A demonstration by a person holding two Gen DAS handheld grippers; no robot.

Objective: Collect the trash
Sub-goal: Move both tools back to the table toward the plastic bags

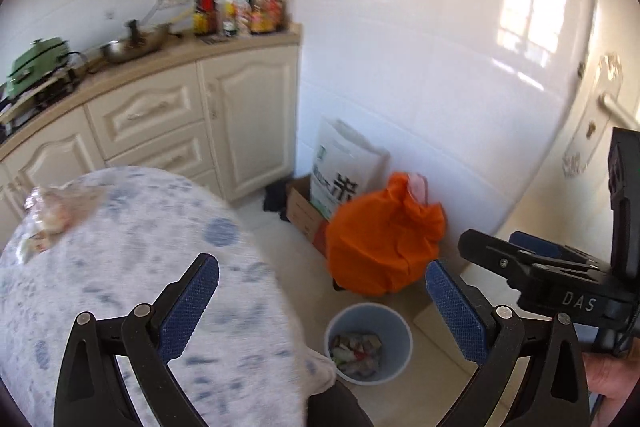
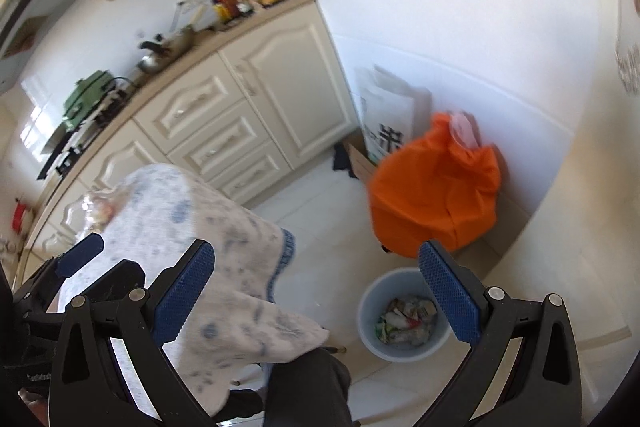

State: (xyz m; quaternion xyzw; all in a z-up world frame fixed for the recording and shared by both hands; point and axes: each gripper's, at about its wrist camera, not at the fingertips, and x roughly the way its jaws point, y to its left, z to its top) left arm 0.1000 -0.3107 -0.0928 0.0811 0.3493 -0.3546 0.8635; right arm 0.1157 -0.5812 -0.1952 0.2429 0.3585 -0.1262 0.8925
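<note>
Blue-grey bin (image 2: 404,311) on floor beside table, already holding crumpled wrappers (image 2: 406,319); drop step looks finished

Right gripper (image 2: 316,291) jaws spread wide, nothing between pads; left gripper (image 1: 322,311) likewise wide and empty

Both tilted downward over table edge, side by side, bin seen between fingers

Clear plastic bag (image 1: 52,215) lies on far side of patterned tablecloth (image 1: 132,267), well apart from bin; likely next pickup, calls for reach across table

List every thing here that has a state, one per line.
Left gripper: open, empty.
Right gripper: open, empty.
Blue bin: upright, lidless, trash inside.
Orange bag: bunched shut, on floor.
Cabinet doors: closed.
Drawers: closed.
</note>
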